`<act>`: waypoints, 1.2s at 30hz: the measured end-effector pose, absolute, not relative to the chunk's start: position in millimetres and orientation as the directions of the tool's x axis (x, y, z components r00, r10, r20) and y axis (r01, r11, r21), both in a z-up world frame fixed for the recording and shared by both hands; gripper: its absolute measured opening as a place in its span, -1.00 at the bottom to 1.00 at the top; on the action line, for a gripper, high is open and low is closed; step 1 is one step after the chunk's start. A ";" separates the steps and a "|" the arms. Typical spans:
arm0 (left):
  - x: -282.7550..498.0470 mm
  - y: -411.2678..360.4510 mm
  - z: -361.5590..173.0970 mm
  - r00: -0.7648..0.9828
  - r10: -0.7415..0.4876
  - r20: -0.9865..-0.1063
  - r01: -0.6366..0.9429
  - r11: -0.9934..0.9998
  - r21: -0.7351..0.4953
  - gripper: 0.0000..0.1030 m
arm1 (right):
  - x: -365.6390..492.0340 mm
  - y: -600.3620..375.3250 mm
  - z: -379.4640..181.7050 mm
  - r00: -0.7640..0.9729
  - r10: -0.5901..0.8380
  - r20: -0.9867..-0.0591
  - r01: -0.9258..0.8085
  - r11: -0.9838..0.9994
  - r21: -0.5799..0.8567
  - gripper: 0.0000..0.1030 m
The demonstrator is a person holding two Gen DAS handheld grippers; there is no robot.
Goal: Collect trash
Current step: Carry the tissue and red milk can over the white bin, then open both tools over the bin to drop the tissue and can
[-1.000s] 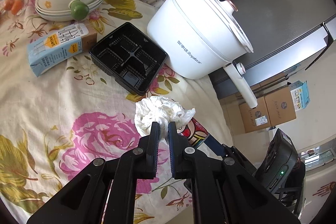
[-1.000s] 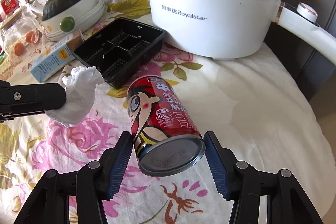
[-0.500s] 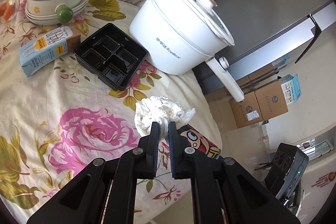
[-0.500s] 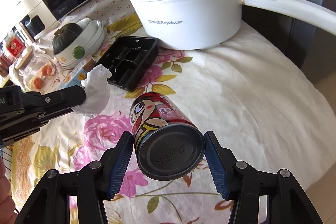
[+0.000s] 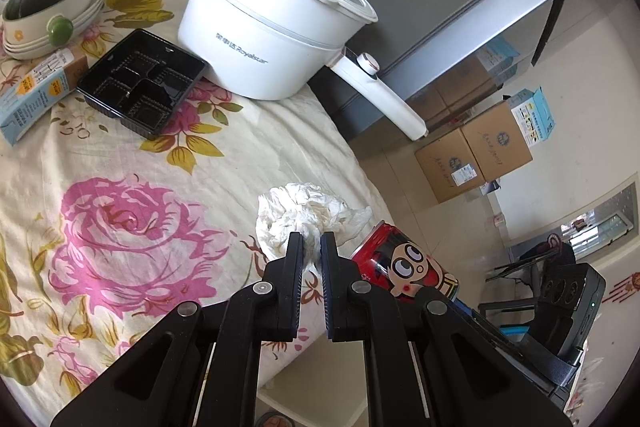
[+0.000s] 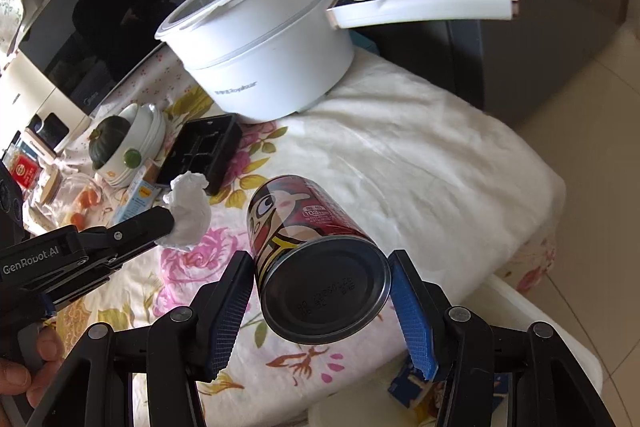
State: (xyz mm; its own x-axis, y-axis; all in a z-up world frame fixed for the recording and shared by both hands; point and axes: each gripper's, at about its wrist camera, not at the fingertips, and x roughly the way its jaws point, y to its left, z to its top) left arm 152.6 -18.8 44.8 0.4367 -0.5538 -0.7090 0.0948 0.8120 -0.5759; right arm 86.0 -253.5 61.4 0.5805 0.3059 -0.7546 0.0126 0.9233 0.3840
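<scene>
My left gripper (image 5: pixel 308 243) is shut on a crumpled white tissue (image 5: pixel 304 215) and holds it above the near edge of the flowered table; the tissue also shows in the right wrist view (image 6: pixel 188 211). My right gripper (image 6: pixel 320 263) is shut on a red cartoon drink can (image 6: pixel 312 247), held in the air over the table's edge with its base toward the camera. The can also shows in the left wrist view (image 5: pixel 404 267). A white bin (image 6: pixel 520 311) stands on the floor below the table's edge, under the right gripper.
A black plastic tray (image 5: pixel 140 83), a blue-and-brown carton (image 5: pixel 36 91), stacked bowls with a green squash (image 5: pixel 44 11) and a white electric pot (image 5: pixel 276 27) stand on the table. Cardboard boxes (image 5: pixel 472 155) sit on the floor beyond.
Both grippers have lifted and drawn back toward the table's near edge with the tissue and the can. The white bin has come into the right wrist view.
</scene>
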 end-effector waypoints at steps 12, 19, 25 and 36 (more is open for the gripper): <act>114.7 -94.1 31.7 0.314 -0.579 -0.752 0.316 0.811 -0.493 -0.83 | 22.2 -312.7 47.0 0.594 0.282 -0.753 0.140 0.886 0.442 0.17; 90.0 -139.3 -1.7 0.211 -0.549 -0.809 0.401 0.803 -0.440 -0.83 | 22.3 -328.0 23.2 0.501 0.253 -0.828 0.220 0.888 0.405 0.17; 77.8 -157.9 -26.1 0.171 -0.504 -0.847 0.428 0.812 -0.397 -0.83 | 24.7 -329.7 9.5 0.440 0.215 -0.872 0.250 0.903 0.349 0.17; 92.5 -169.1 -60.0 0.103 -0.469 -0.877 0.383 0.833 -0.400 -0.49 | 34.2 -324.8 -1.5 0.412 0.173 -0.895 0.271 0.914 0.301 0.17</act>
